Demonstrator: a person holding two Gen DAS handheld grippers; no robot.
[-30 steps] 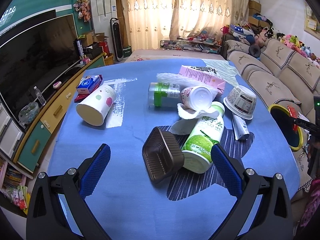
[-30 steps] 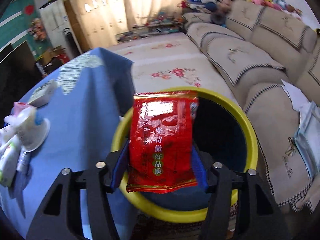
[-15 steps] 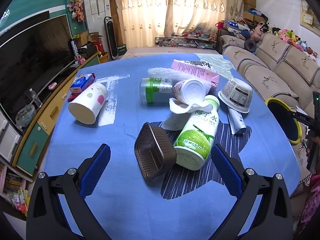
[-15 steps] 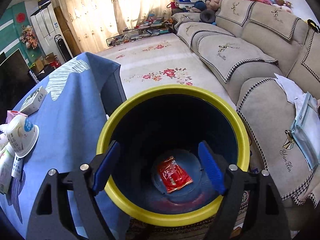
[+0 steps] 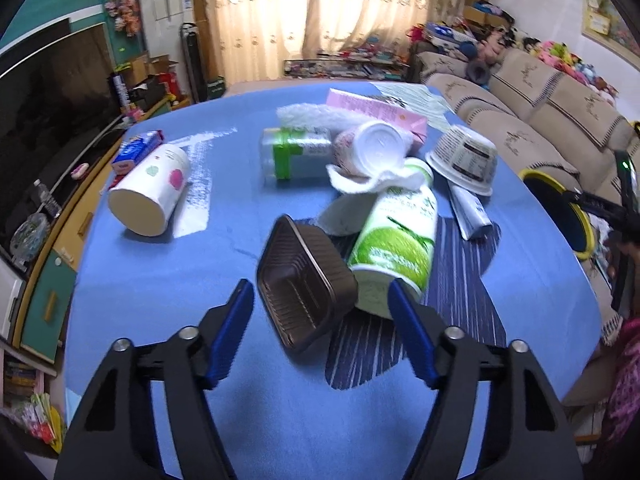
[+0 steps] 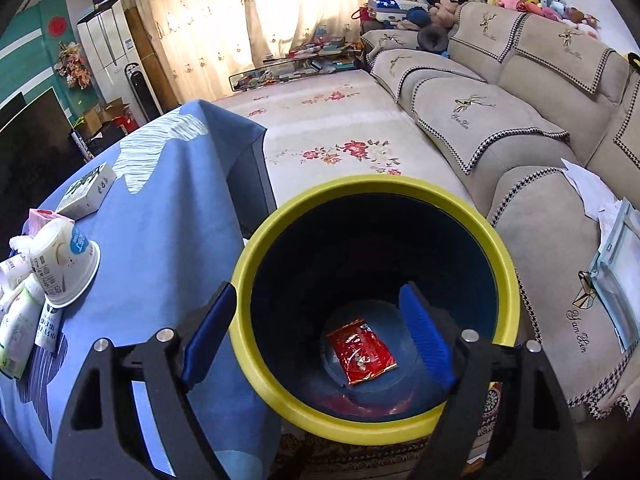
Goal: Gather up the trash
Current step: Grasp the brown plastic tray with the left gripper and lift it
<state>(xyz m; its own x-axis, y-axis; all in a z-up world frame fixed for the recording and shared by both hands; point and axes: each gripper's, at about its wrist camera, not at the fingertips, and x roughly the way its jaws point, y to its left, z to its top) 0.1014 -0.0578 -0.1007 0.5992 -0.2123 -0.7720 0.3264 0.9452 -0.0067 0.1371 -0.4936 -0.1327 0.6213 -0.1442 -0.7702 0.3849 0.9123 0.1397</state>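
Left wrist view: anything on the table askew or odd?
Mostly tipped trash. The brown plastic tray is tilted on edge against the green bottle, which lies on its side, as does the dotted paper cup. A white bowl sits upside down. No spill visible.

A table covered by a blue cloth [image 5: 168,280] with white and dark-blue brushed patches carries the clutter. A white paper cup [image 5: 150,196] with coloured dots is laid on its side near the left edge, just in front of a small blue-and-red carton [image 5: 136,152]. A dark brown plastic tray [image 5: 304,280] is tipped against a green-labelled bottle [image 5: 394,240] lying flat. Behind them, a clear green-banded jar [image 5: 294,152], a white cup [image 5: 370,146] on crumpled tissue [image 5: 372,178], a pink carton [image 5: 376,110], an upturned printed bowl [image 5: 464,158] and a silver tube [image 5: 468,210] are found. On the floor beside the table, a yellow-rimmed bin [image 6: 360,192] is set.
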